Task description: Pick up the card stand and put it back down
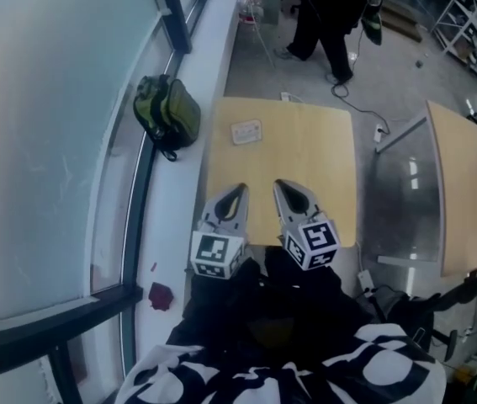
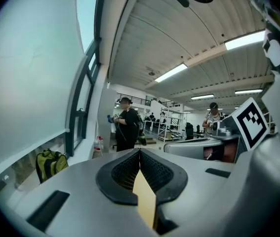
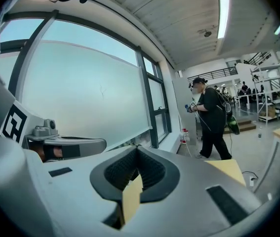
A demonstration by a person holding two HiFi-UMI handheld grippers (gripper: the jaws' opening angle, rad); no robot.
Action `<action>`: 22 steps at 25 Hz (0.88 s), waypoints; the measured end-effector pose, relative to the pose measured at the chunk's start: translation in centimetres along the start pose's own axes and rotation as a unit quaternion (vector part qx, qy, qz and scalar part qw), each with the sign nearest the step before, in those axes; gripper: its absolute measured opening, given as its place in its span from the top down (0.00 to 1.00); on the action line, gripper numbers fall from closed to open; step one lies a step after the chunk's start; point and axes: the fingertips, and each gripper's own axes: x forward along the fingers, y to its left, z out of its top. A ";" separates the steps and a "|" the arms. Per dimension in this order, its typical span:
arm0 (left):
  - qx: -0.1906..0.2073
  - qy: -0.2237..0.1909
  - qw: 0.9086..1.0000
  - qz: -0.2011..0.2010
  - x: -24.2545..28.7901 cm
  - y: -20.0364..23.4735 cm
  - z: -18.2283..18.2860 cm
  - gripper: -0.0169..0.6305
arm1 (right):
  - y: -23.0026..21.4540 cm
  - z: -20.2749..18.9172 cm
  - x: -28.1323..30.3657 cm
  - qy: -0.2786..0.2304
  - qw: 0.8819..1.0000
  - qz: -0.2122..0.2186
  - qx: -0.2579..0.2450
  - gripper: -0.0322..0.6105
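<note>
The card stand (image 1: pixel 246 131), a small pale flat piece, lies near the far left corner of the light wooden table (image 1: pixel 305 150). My left gripper (image 1: pixel 240 188) and right gripper (image 1: pixel 278 183) hover side by side over the table's near edge, well short of the stand. Both are shut with nothing held. In the left gripper view the left gripper (image 2: pixel 140 151) has its dark pads pressed together, pointing out into the room. The right gripper (image 3: pixel 137 148) looks the same in its own view. Neither gripper view shows the stand.
A green backpack (image 1: pixel 168 112) sits on the window ledge left of the table. A person (image 1: pixel 331 15) stands beyond the table's far edge. A second wooden table (image 1: pixel 465 183) and a grey panel (image 1: pixel 402 200) lie to the right. Cables run on the floor.
</note>
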 end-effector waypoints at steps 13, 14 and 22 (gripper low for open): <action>-0.018 0.048 0.998 -0.036 2.8 7.1 -6.8 0.96 | -2.8 -3.4 6.7 0.037 0.999 0.010 0.017 0.92; -0.016 0.053 0.998 -0.038 3.0 7.7 -7.3 0.96 | -3.1 -3.7 7.0 0.040 0.999 0.010 0.020 0.92; -0.015 0.084 0.994 -0.064 2.8 12.6 -11.3 0.95 | -3.8 -7.3 9.2 0.073 0.996 0.020 0.036 0.92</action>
